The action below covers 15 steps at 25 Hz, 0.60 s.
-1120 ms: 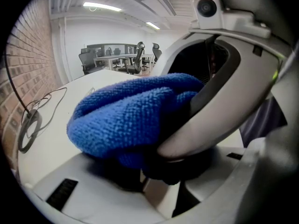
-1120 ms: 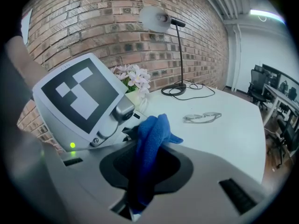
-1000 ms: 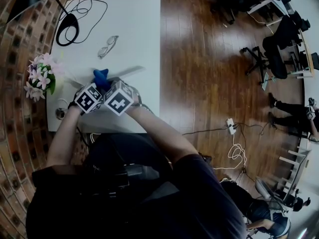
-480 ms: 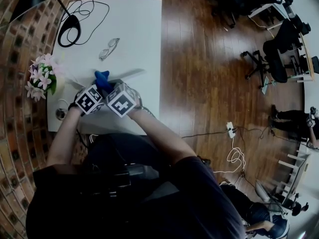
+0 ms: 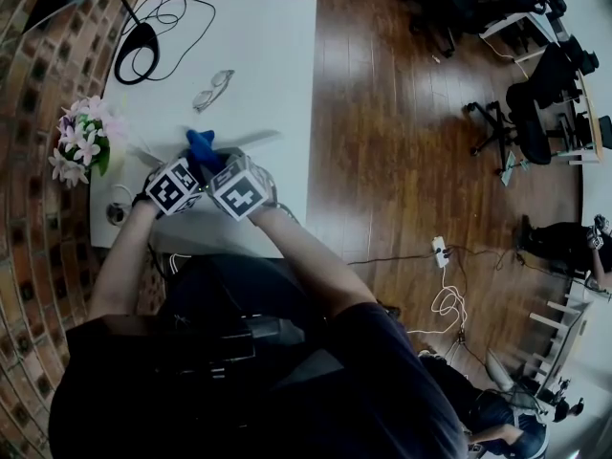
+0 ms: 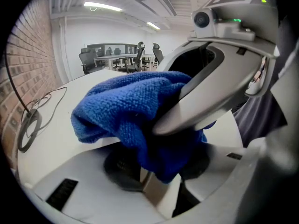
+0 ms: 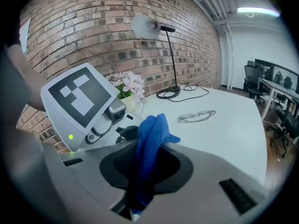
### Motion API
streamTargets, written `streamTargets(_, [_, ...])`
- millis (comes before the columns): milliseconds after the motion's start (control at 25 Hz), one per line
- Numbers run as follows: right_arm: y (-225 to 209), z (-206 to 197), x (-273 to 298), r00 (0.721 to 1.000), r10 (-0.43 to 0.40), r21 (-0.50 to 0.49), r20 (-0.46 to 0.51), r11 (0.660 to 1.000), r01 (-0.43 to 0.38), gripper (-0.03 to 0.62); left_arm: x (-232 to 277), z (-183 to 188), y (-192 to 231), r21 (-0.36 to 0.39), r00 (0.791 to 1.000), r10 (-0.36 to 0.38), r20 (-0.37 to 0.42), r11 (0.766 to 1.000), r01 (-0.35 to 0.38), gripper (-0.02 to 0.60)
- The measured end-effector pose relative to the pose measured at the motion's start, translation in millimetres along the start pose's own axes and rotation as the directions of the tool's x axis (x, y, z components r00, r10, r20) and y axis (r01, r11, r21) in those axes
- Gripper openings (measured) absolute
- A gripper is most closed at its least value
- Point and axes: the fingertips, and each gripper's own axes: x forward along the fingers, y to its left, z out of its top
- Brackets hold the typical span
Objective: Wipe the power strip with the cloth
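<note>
The right claw (image 7: 147, 171) is nearly closed and pinches a fold of the blue cloth (image 7: 150, 134). The left claw (image 6: 158, 169) stands wider and grips a pale flat piece, which I take for the power strip (image 6: 153, 191). Both are over the near part of the white worktop (image 5: 258, 55), and the cloth lies draped on the strip. To wipe well, I think the left claw must hold firm while the right one draws the cloth along the whole strip with light pressure.
</note>
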Motion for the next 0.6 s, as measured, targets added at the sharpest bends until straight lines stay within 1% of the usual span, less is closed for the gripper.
streamTargets(160, [-5.4, -3.0, -0.2, 1.000, -0.008, 0.021, 0.011, 1.000, 0.008, 0.063, 0.7, -1.3, -0.3, -0.003, 1.000, -0.003, -0.005, 1.000, 0.003, 0.176])
streamTargets(600, [-9.3, -1.5, -5.7, 1.000, -0.006, 0.040, 0.022, 0.999, 0.005, 0.063, 0.9, -2.2, 0.9, -0.003, 1.000, 0.000, -0.006, 1.000, 0.000, 0.176])
